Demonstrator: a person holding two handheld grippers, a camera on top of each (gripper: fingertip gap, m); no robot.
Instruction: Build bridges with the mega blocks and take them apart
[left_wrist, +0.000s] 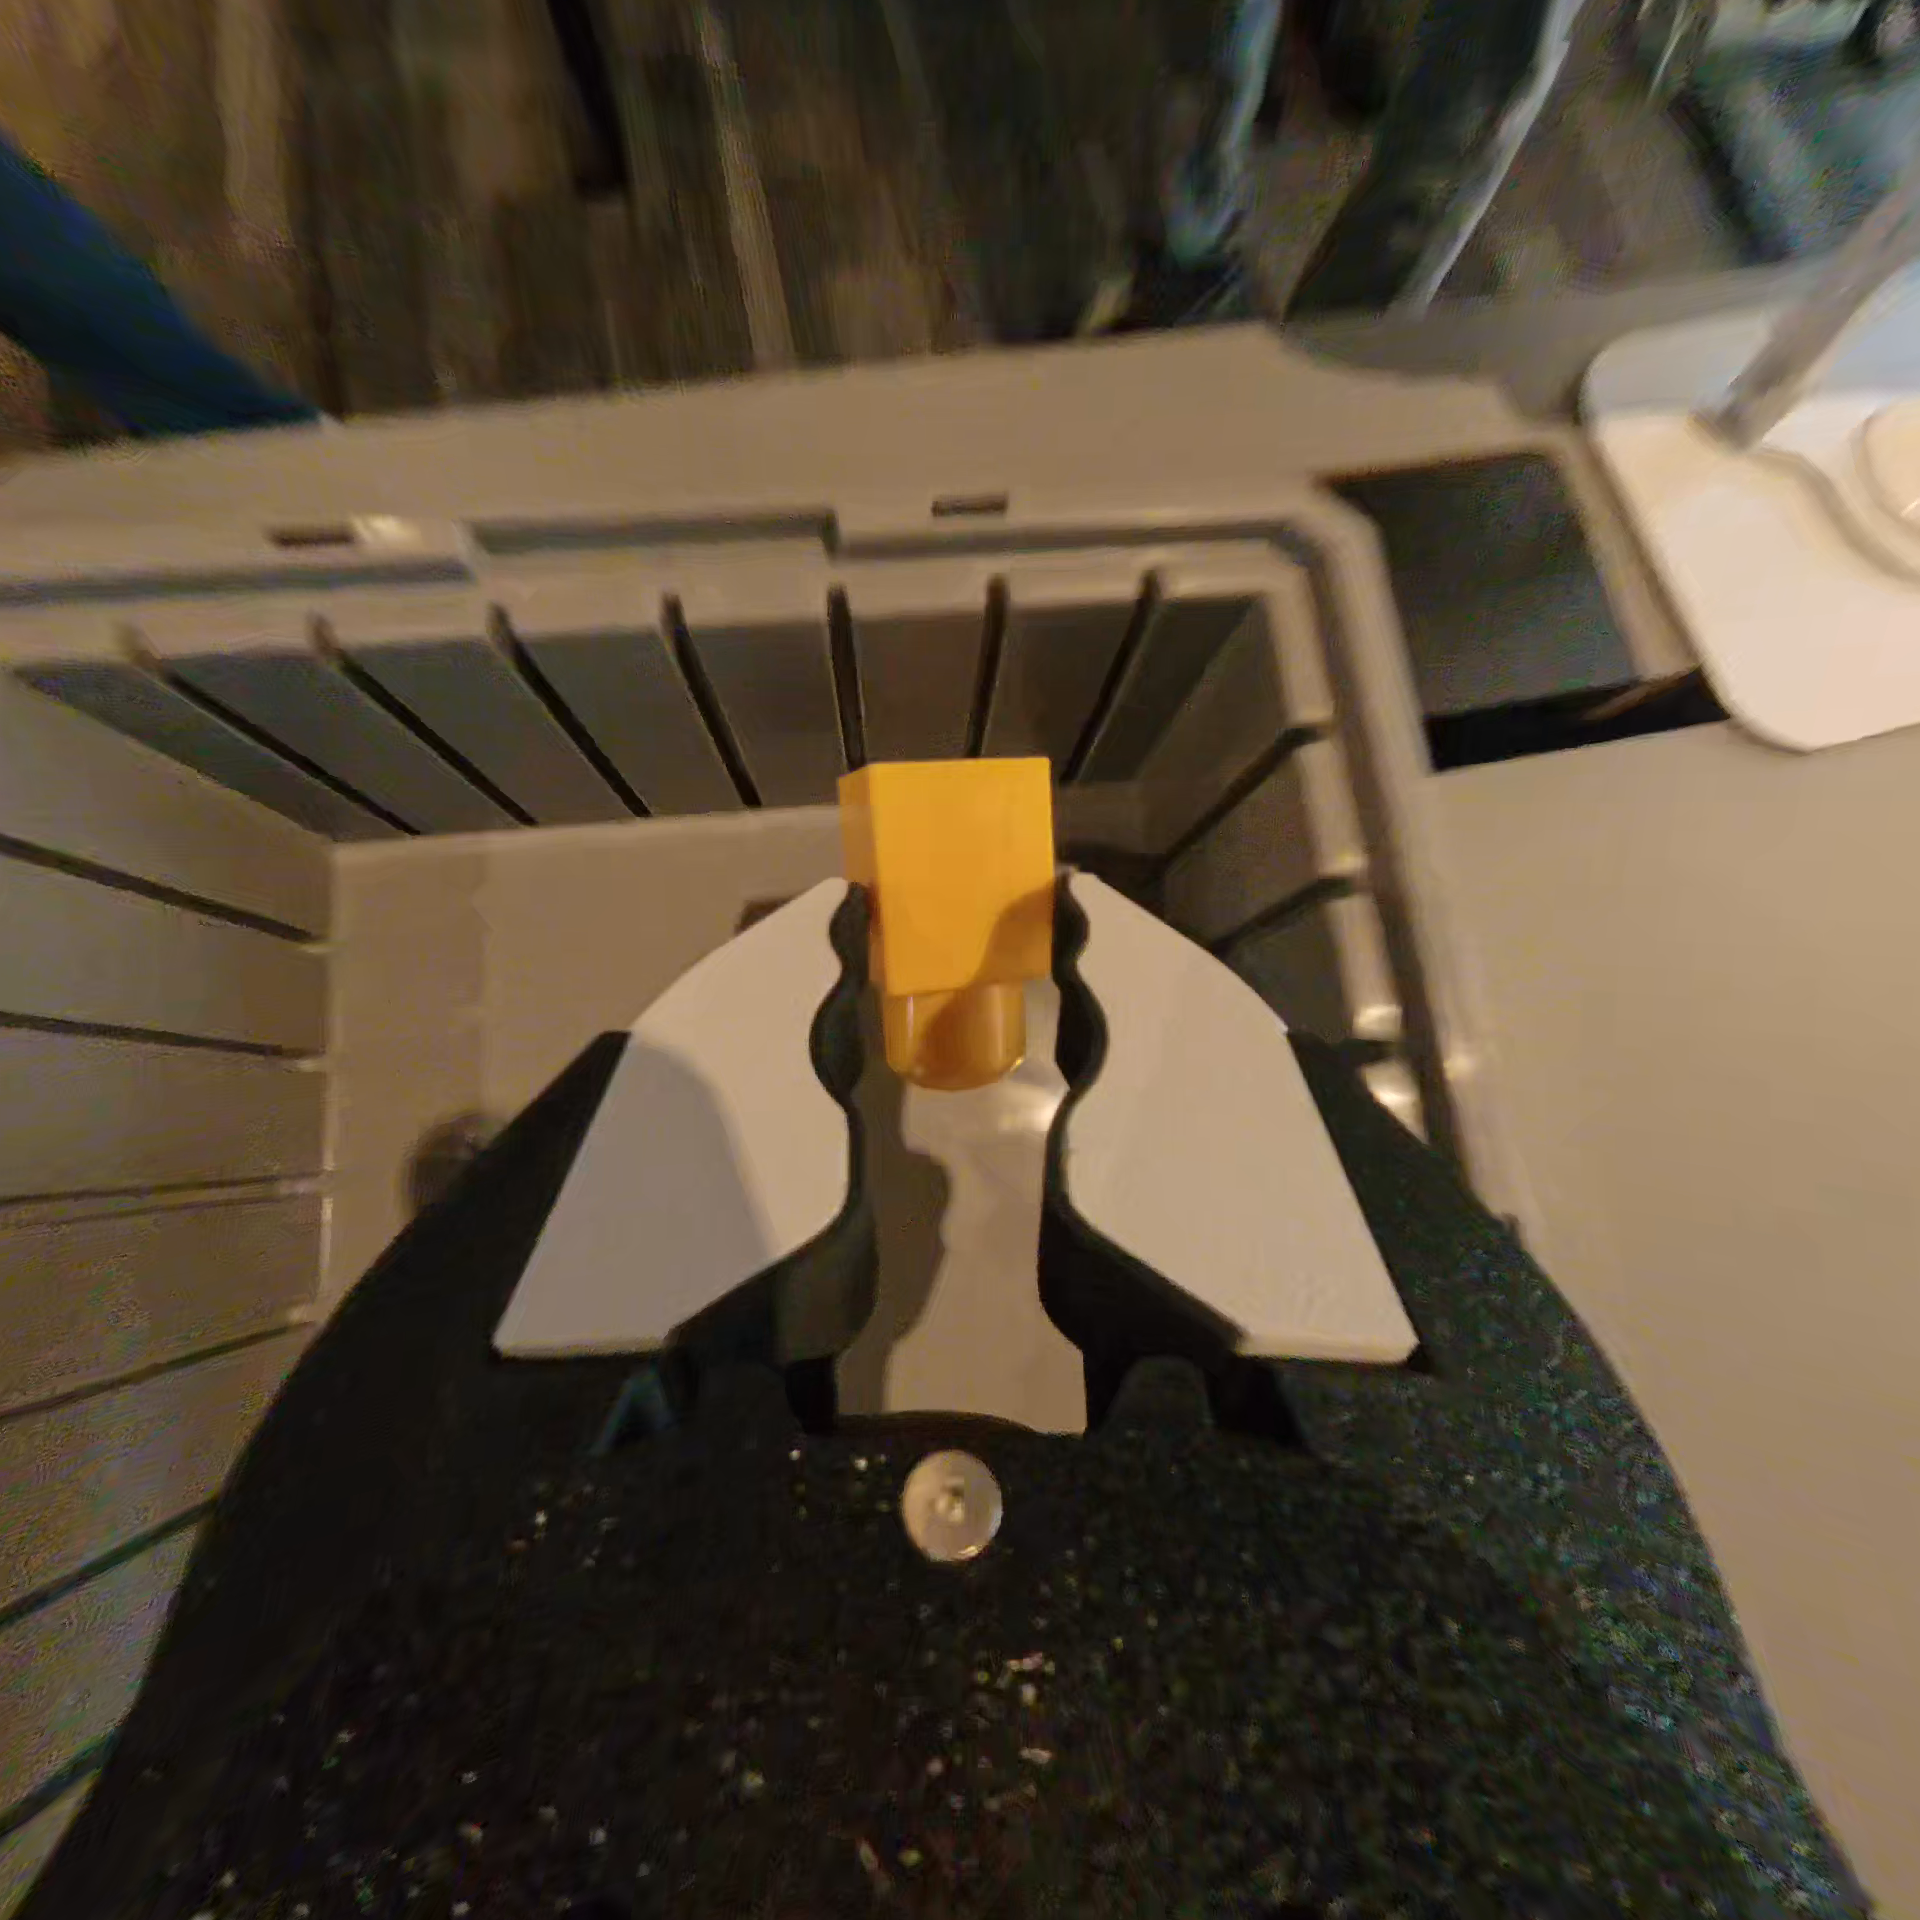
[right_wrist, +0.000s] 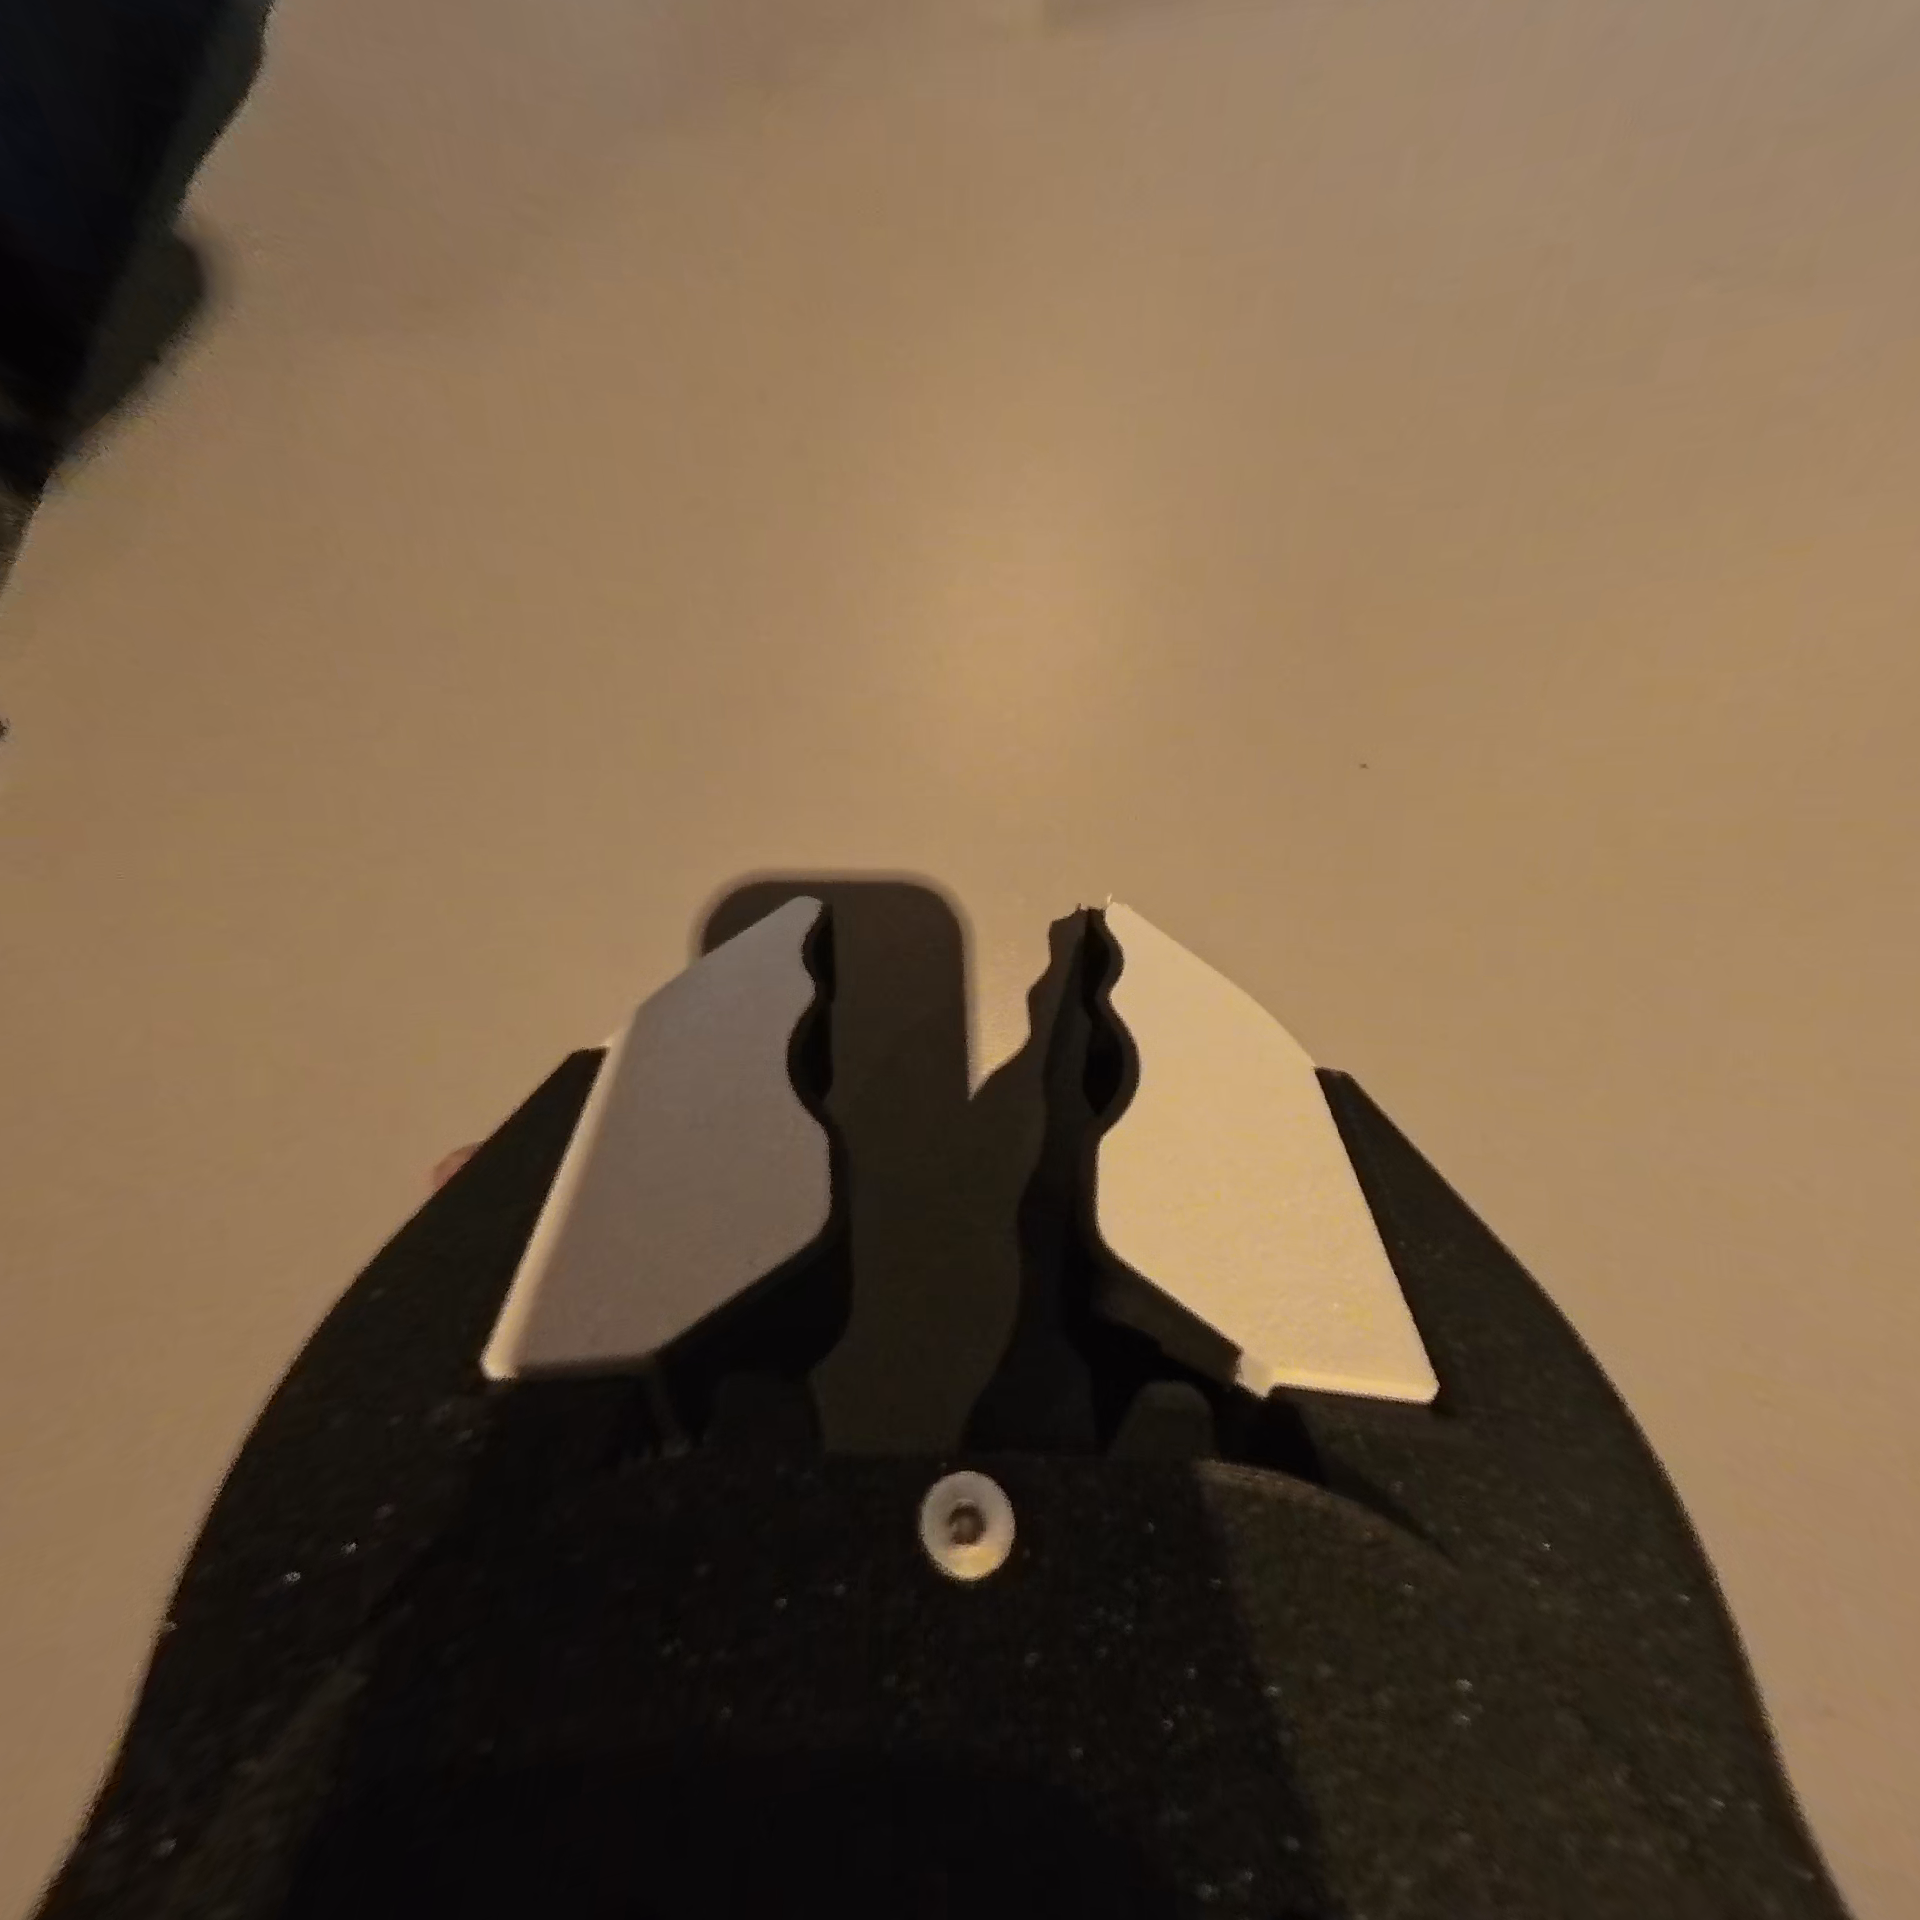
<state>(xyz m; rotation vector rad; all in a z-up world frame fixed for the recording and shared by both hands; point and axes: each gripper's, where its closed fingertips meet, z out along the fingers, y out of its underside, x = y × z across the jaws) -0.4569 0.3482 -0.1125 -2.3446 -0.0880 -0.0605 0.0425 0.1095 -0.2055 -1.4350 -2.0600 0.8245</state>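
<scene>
Gripping yellow block (left_wrist: 951, 883), left gripper (left_wrist: 956, 914)

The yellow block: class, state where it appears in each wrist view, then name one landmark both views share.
Left wrist view: the yellow block sits centre frame, clamped in the left gripper, above a grey slotted bin.
Right wrist view: not in it.
Shared landmark: the pale tabletop.

Smooth plastic and speckled grips

The yellow block (left_wrist: 951, 883) looks like shiny plastic. The grey bin (left_wrist: 727, 665) looks matt plastic. The left gripper (left_wrist: 958, 940) body is rough, black, speckled.
</scene>
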